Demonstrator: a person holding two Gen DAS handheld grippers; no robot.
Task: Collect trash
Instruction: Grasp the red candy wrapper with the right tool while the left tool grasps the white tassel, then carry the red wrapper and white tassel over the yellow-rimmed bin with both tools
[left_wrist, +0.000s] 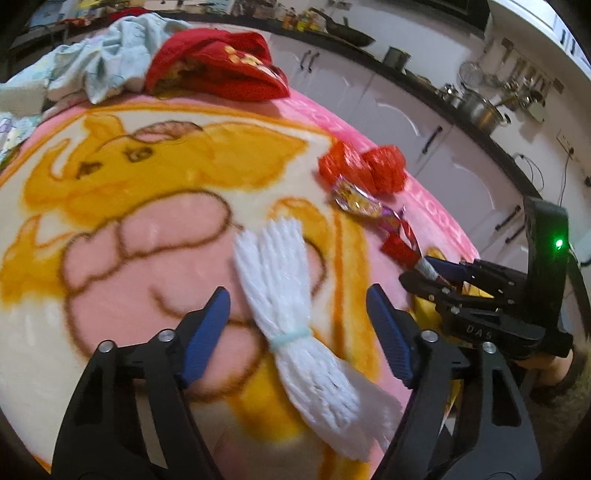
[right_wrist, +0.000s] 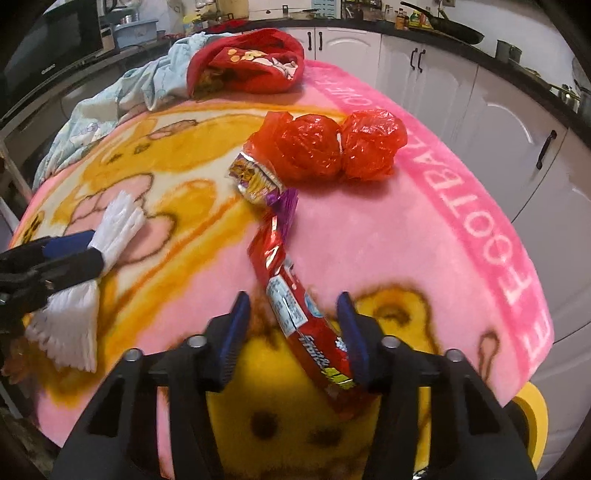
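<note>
1. On the pink cartoon blanket (left_wrist: 110, 229), my left gripper (left_wrist: 299, 332) straddles the white tied bundle (left_wrist: 291, 306); its fingers stand spread with clear gaps on both sides, gripping nothing.
2. My right gripper (right_wrist: 291, 332) brackets the long red snack wrapper (right_wrist: 295, 306). The right pad looks to be touching the wrapper's edge and the left pad stands off, though blur keeps me from being sure; I read it as not yet pinched.
3. Risk: the wrapper lies diagonally across the jaws, so closing may fold it or squirt it sideways.
4. Risk: the plush blanket could get nipped along with either item and drag.
5. Risk: the purple wrapper (right_wrist: 255, 177) touches the red one's far end and may be towed; the red plastic bags (right_wrist: 332, 147) sit just beyond it.
</note>
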